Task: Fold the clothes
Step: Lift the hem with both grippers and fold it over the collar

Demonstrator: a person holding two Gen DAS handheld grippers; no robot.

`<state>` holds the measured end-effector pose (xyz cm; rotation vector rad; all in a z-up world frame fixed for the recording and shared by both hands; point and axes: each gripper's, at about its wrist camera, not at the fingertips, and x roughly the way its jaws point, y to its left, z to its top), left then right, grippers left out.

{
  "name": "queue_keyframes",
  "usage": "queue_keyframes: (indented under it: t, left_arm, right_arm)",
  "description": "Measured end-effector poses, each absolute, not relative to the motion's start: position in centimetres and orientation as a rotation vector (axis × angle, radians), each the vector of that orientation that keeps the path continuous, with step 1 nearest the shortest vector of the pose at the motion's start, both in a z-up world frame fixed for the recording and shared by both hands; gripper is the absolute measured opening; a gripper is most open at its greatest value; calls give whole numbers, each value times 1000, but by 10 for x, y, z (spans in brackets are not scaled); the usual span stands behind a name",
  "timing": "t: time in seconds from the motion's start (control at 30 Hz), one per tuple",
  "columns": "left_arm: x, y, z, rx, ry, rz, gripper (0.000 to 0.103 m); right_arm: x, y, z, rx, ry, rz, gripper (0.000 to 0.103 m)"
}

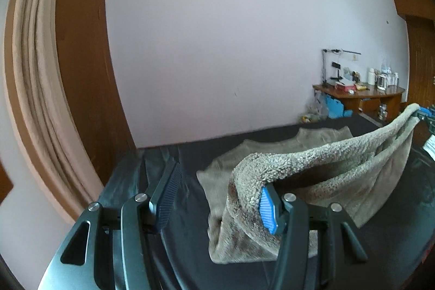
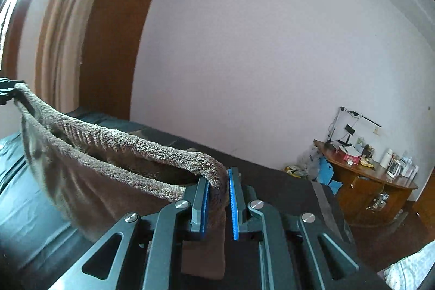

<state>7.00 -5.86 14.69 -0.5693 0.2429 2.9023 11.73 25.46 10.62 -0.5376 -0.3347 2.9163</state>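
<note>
Nearest us in the left wrist view, the left gripper [image 1: 217, 197] stands with its jaws wide apart. Only its right finger [image 1: 267, 211], the one with the blue pad, touches the fleece [image 1: 312, 170], whose edge drapes over that finger's tip. The left finger [image 1: 165, 195] is bare.

In the right wrist view, the right gripper [image 2: 218, 197] has its jaws drawn close on a fold of the fleece [image 2: 130, 151]. The cloth passes between the blue pads [image 2: 233, 204] and hangs down behind them.

Between the two grippers we record the fleece, a grey-brown garment, lifted as a sagging band. Its lower part rests on the dark sheet [image 1: 176, 249] of the bed. Its far end lies flat on the sheet toward the wall.

At the left we list a beige curtain [image 1: 32, 89] and a brown door [image 1: 87, 78]. Beyond the bed stands a plain pale wall [image 1: 231, 45].

Far right, against the wall, is a wooden desk [image 2: 372, 181] holding bottles, boxes and a lamp. We cannot read the smaller items. Blue bags [image 2: 326, 170] sit on the floor just left of the desk.
</note>
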Motion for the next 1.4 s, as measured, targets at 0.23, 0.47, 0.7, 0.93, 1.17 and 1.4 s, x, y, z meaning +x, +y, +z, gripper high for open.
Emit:
queue_keyframes:
  t: [0.23, 0.47, 0.7, 0.93, 1.17, 1.4]
  left_arm:
    - [-8, -56, 159, -591, 125, 2951, 60]
    - [-88, -50, 142, -698, 124, 2944, 60]
    - [-164, -36, 100, -861, 143, 2956, 60]
    - [-228, -22, 36, -1099, 143, 2930, 60]
    - [-250, -3, -6, -1238, 238, 2899, 60]
    - [-261, -4, -19, -1393, 276, 2847, 82]
  right_arm:
    - [37, 269, 123, -538, -281, 2880, 13]
    - [-40, 293, 127, -607, -230, 2841, 13]
    - [-110, 318, 86, -750, -198, 2781, 13]
    - [-155, 340, 27, -934, -151, 2722, 13]
    - [-179, 358, -20, -1123, -105, 2673, 13]
    - [-182, 363, -30, -1228, -49, 2674, 17]
